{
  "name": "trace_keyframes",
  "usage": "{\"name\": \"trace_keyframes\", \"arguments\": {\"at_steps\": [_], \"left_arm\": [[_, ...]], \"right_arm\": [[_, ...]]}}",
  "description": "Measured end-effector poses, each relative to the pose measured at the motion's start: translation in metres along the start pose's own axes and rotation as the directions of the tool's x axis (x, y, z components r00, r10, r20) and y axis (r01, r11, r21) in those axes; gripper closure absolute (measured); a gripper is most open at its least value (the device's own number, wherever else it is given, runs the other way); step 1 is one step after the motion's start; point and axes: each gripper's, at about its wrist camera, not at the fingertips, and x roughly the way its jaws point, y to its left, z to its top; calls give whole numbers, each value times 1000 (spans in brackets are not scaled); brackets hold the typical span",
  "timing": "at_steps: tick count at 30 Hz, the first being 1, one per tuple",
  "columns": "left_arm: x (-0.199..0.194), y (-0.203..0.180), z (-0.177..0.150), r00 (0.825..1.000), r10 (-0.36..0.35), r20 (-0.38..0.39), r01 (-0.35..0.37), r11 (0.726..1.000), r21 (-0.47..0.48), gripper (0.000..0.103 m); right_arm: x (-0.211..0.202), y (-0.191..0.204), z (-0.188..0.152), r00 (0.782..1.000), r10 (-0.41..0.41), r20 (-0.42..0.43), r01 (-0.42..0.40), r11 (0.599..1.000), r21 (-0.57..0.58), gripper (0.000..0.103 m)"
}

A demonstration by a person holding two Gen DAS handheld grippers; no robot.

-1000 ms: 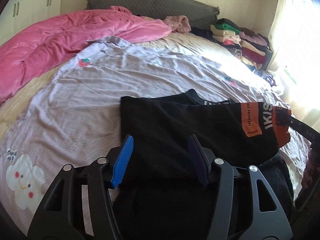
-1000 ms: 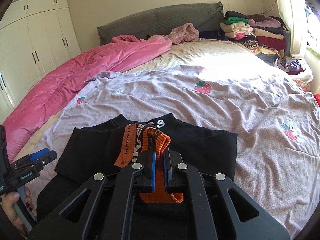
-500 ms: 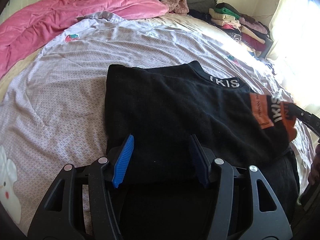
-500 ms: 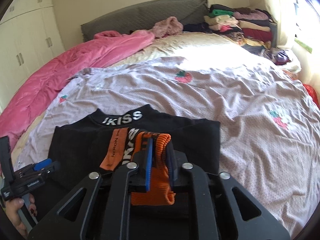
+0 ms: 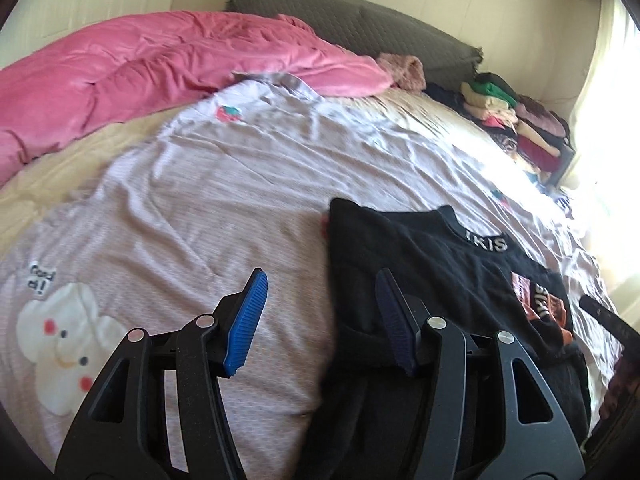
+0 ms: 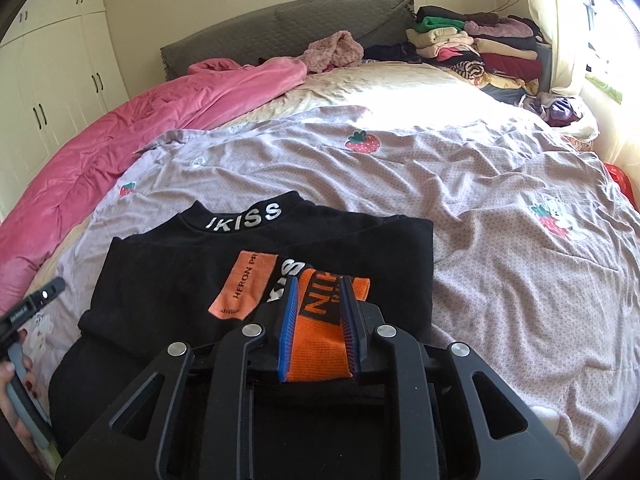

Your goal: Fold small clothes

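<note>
**Black top on the bed, orange cuff between your right jaws**

On the lilac printed sheet (image 6: pixel 460 184) lies the black top (image 6: pixel 168 280), partly folded, collar lettering facing the headboard. Its sleeve is laid across the body, so the orange cuff (image 6: pixel 320 340) and an orange patch (image 6: pixel 246 284) sit near the front edge.

Right gripper (image 6: pixel 318 320): your jaws have just been opening. The orange cuff is between the blue pads, lying flat on the top; a thin gap shows on each side, so the pads no longer pinch it. Released, cuff not held.

Left gripper (image 5: pixel 320 320): jaws stand apart, nothing clamped. You hold it over the top's left edge: the blue pad (image 5: pixel 246 320) hangs above bare sheet, the dark pad above black cloth. Whether either pad touches the fabric, cannot tell.

In the right wrist view your left hand (image 6: pixel 16 392) shows at the lower left edge, wrapped around the gripper handle.

Surroundings: pink quilt (image 5: pixel 140 76) bunched along the bed's left side, grey headboard cushion (image 6: pixel 288 28) behind it, pile of folded clothes (image 6: pixel 480 48) at the far right corner by the window.
</note>
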Motion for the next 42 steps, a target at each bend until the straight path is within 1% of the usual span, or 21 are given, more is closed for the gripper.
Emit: {"name": "trace_keyframes", "arguments": {"at_steps": [1, 2, 3, 5, 8, 11, 13, 15, 16, 17, 19, 24, 26, 27, 28, 29, 31, 35, 36, 42], "left_arm": [[-3, 0, 1, 1000, 5, 11, -5, 1000, 2, 59], [-5, -2, 1, 1000, 2, 16, -2, 1000, 7, 64], [-8, -7, 0, 1000, -12, 25, 11, 1000, 18, 66], [-10, -18, 0, 999, -46, 23, 45, 998, 41, 66], [-4, -40, -6, 996, -92, -7, 93, 992, 90, 66], [8, -67, -16, 992, -112, -55, 119, 980, 162, 66], [22, -78, -22, 990, -101, -101, 119, 973, 196, 66], [39, -79, -28, 983, -77, -164, 110, 973, 202, 66], [48, -76, -31, 976, -77, -204, 116, 975, 189, 66], [51, -74, -32, 972, -80, -220, 122, 976, 182, 65], [51, -72, -33, 970, -89, -225, 131, 975, 179, 65], [49, -72, -38, 973, -87, -215, 129, 973, 189, 65], [48, -70, -38, 973, -91, -214, 133, 973, 188, 65], [49, -70, -37, 972, -94, -214, 135, 973, 186, 65], [49, -69, -38, 972, -98, -215, 139, 973, 184, 65], [49, -69, -38, 971, -100, -216, 142, 972, 185, 65], [48, -70, -38, 971, -103, -218, 145, 972, 185, 65], [48, -69, -38, 971, -104, -216, 146, 972, 185, 65], [48, -69, -38, 971, -107, -215, 148, 972, 182, 65], [43, -68, -38, 973, -103, -205, 143, 971, 192, 65]], "right_arm": [[0, 1, -2, 1000, 1, -3, -1, 1000, -4, 81], [0, 1, -3, 1000, 2, -6, -2, 1000, -7, 81], [0, 1, -5, 1000, 3, -11, -4, 1000, -11, 81], [1, 3, -7, 1000, 3, -19, -4, 1000, -21, 81], [2, 10, -14, 999, 9, -35, -11, 999, -51, 81], [2, 21, -19, 998, 35, -43, -38, 996, -78, 81], [3, 31, -21, 998, 51, -47, -56, 993, -108, 81], [4, 39, -22, 997, 63, -53, -70, 989, -128, 81], [5, 44, -22, 996, 72, -57, -80, 987, -139, 81], [5, 48, -22, 995, 77, -58, -84, 986, -145, 81], [6, 57, -21, 994, 89, -60, -97, 982, -164, 79], [13, 73, -15, 992, 107, -61, -117, 973, -200, 73], [26, 73, -13, 994, 66, -92, -85, 974, -211, 73], [36, 69, -13, 992, 25, -120, -50, 976, -213, 73], [44, 64, -14, 989, -12, -148, -19, 978, -210, 73], [53, 57, -16, 984, -23, -179, -12, 981, -192, 76], [61, 48, -19, 978, 4, -210, -38, 987, -156, 77], [62, 51, -20, 980, -14, -199, -21, 985, -169, 76], [61, 51, -21, 980, -13, -197, -20, 986, -167, 75], [47, 47, -23, 984, 45, -175, -67, 990, -123, 69]]}}
